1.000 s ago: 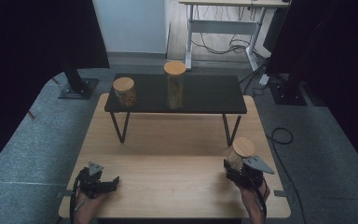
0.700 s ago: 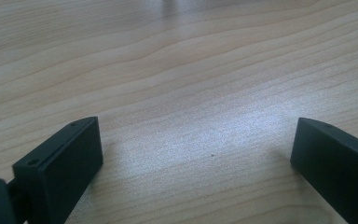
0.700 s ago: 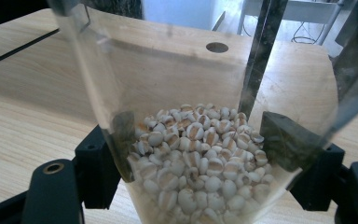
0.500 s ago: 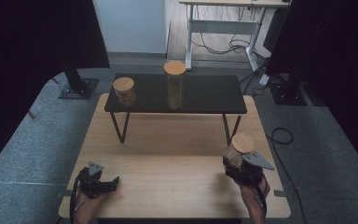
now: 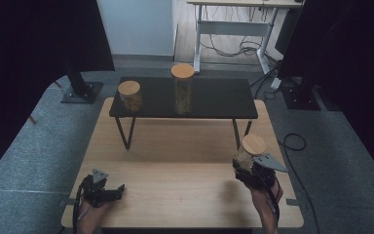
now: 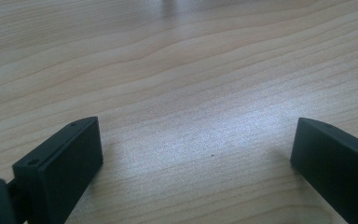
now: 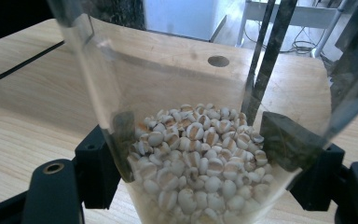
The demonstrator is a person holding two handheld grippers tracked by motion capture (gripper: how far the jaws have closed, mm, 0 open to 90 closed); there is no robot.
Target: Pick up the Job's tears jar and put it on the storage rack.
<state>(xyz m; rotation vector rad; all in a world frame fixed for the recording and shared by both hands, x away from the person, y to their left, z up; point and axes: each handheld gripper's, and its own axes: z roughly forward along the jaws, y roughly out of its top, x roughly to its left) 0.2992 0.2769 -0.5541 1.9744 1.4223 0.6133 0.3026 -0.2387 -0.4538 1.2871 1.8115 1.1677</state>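
Observation:
A clear glass jar (image 5: 251, 150) with a round wooden lid, partly full of pale grains (image 7: 193, 163), is held at the wooden table's front right. My right gripper (image 5: 254, 169) is shut on this jar, its black jaws pressed to both sides of the glass. On the black shelf (image 5: 214, 100) stand a short jar (image 5: 130, 95) and a tall jar (image 5: 182, 88), each with a wooden lid. My left gripper (image 5: 108, 192) rests low at the front left, open, with bare wood between its jaws (image 6: 200, 154).
The black shelf stands on thin metal legs (image 5: 124, 131) across the far half of the wooden table (image 5: 180, 161). A round hole (image 7: 218, 61) sits in the tabletop near the right shelf leg. Grey floor, lamp stands and a desk with cables lie beyond.
The right gripper with the jar has shifted slightly toward the person and left. The left gripper has stayed put.

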